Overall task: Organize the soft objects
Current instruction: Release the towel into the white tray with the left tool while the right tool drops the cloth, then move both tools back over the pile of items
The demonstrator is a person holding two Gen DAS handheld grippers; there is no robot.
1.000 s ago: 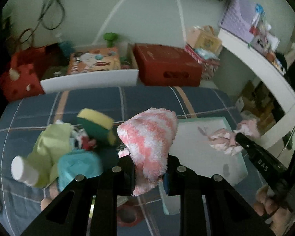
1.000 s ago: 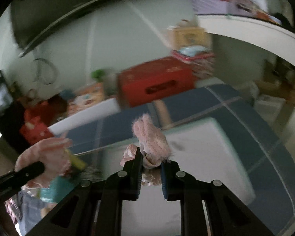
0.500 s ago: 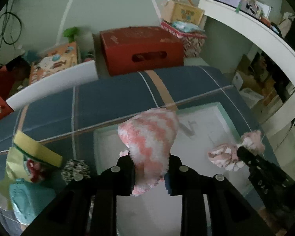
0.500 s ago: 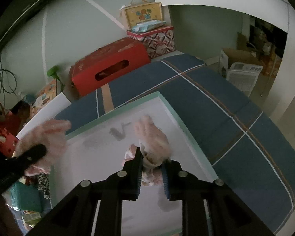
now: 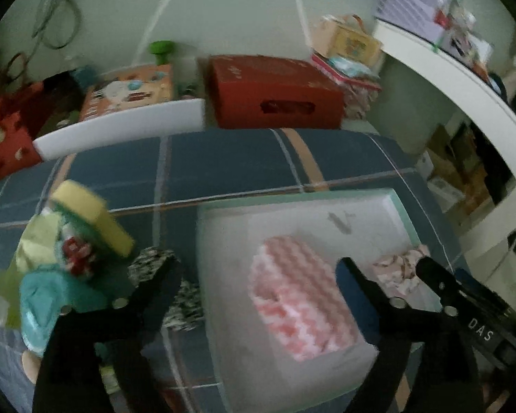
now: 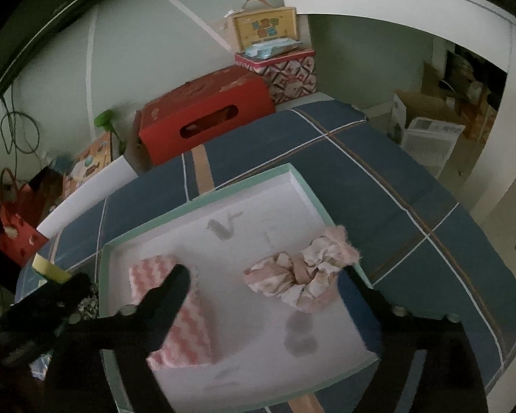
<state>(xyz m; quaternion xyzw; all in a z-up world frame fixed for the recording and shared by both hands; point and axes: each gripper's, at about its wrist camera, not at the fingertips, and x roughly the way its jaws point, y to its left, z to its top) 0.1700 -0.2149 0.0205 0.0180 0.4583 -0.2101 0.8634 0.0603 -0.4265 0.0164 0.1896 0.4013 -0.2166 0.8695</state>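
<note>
On the plaid bed (image 6: 412, 179) sits a white tray (image 6: 203, 241) holding the pink zigzag cloth (image 5: 299, 303) and, beside it, the crumpled pink scrunchie (image 6: 302, 275), both lying free beneath the wide-spread left gripper (image 5: 258, 275) and right gripper (image 6: 265, 278).

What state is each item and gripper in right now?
Left gripper: open, empty.
Right gripper: open, empty.
Pink-and-white zigzag fluffy cloth: lying in tray, released.
Crumpled pink patterned fabric piece: lying in tray, released.
Shallow white tray with mint rim: holds both cloths.
Yellow-green sponge: outside tray.
</note>
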